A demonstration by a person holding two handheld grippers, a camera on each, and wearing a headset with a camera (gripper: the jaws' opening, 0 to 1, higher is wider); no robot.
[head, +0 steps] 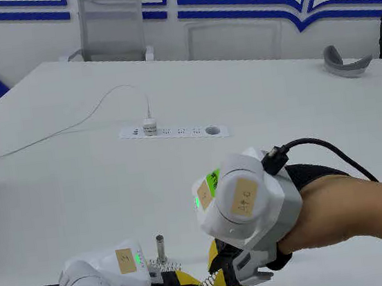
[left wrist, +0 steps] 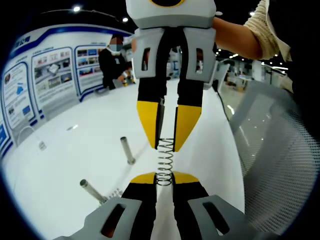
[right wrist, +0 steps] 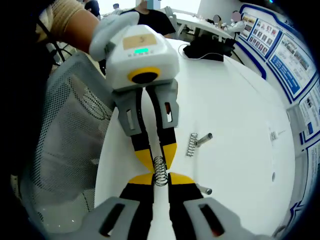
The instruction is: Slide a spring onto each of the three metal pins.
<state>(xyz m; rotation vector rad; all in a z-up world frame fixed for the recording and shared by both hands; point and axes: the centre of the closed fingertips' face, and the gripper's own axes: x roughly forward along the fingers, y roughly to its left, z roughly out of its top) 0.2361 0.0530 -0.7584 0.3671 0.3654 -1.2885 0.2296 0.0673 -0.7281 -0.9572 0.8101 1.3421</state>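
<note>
Item: spring [left wrist: 165, 165], bright coiled wire, stretched straight between the two grippers.
Location: over the near edge of the white table [head: 76, 171], directly in front of the person.
Left gripper [left wrist: 165, 179]: yellow-tipped jaws closed onto one end of the spring; in the head view it is at the near left.
Right gripper [right wrist: 160, 180]: jaws pinched onto the other end of the spring; it faces the left gripper tip to tip and is held by a bare forearm coming in from the right.
Bare pin [left wrist: 127, 150]: short metal rod standing on the table, just left of the spring, with nothing on it.
Second pin [left wrist: 90, 189]: nearer the left gripper, left of the bare pin.
Second spring [left wrist: 114, 194]: at the foot of the second pin; whether it sits around the pin cannot be told.
Power strip [head: 175, 131]: white, mid-table, one plug and a thin cable running left.
Chair [head: 110, 24]: grey mesh, at the far side of the table.
</note>
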